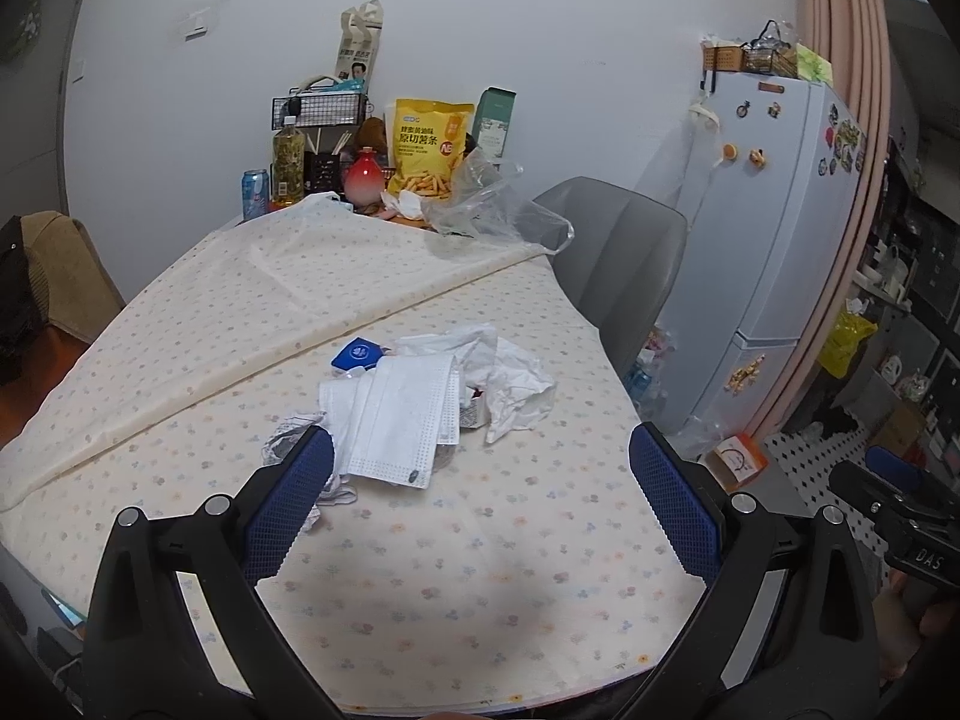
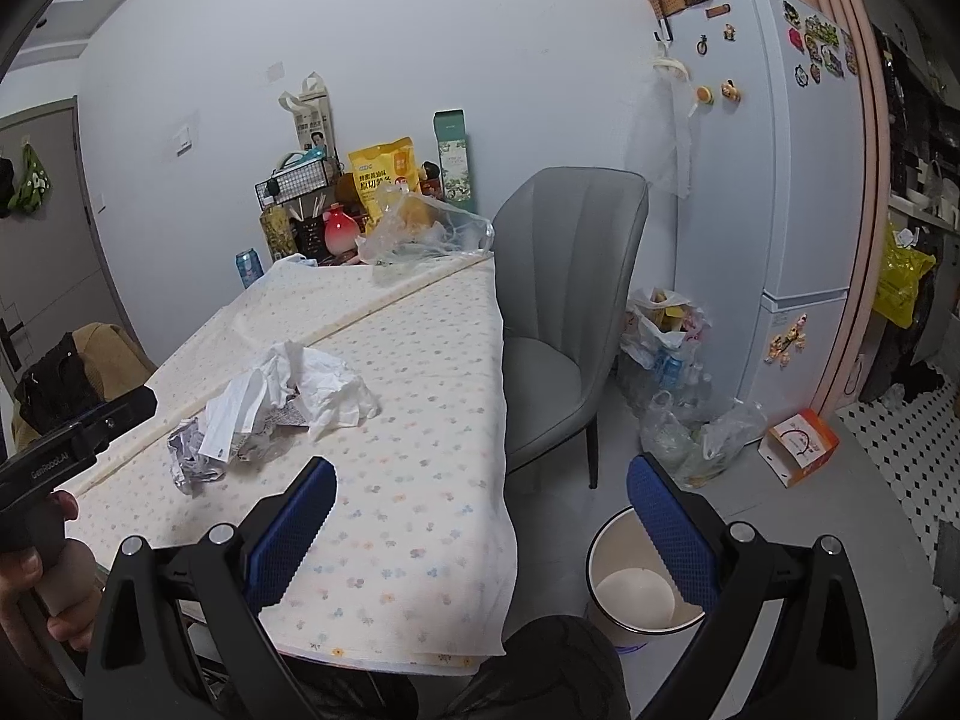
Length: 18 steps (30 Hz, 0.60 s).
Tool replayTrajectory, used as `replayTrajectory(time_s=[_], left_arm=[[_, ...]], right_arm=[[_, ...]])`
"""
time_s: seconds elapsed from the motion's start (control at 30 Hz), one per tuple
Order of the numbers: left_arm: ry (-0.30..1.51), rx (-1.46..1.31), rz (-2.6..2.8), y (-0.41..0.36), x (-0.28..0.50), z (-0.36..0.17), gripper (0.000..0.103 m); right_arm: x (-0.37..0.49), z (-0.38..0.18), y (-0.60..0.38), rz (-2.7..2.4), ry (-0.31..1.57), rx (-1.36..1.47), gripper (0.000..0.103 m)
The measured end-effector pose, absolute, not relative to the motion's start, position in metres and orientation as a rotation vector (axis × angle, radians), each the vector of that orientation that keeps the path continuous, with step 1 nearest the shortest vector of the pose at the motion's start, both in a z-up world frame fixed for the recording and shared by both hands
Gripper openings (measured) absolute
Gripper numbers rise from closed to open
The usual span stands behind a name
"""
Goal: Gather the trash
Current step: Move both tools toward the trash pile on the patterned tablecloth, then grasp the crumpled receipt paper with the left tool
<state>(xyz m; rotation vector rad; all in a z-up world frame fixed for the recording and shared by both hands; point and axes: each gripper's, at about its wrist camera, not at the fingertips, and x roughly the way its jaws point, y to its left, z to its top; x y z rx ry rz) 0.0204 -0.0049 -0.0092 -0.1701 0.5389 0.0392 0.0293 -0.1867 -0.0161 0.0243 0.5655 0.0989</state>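
Both wide open: left hand-held gripper (image 1: 480,468) lines up on the face mask (image 1: 399,420); right hand-held gripper (image 2: 480,504) waits above the bin (image 2: 606,546), ready for drops.

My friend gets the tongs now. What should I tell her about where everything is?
Left tongs: open, empty, above the table facing the trash pile.
Right tongs: open, empty, over the table's corner.
Trash on the floral tablecloth: white face mask, crumpled white paper, crinkled silver wrapper, small blue packet.
White round bin: on the floor beside the table, looks empty.
Done: nothing. Left: everything into the bin.
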Motion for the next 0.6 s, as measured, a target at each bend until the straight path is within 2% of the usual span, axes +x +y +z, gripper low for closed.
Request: replayTrajectory(time_s=[0.6], left_arm=[[0.579,-0.252,0.169,0.071,0.028,-0.039,0.098]], right_arm=[[0.087,-0.047,-0.129,0.245,0.645,-0.004,0.095]])
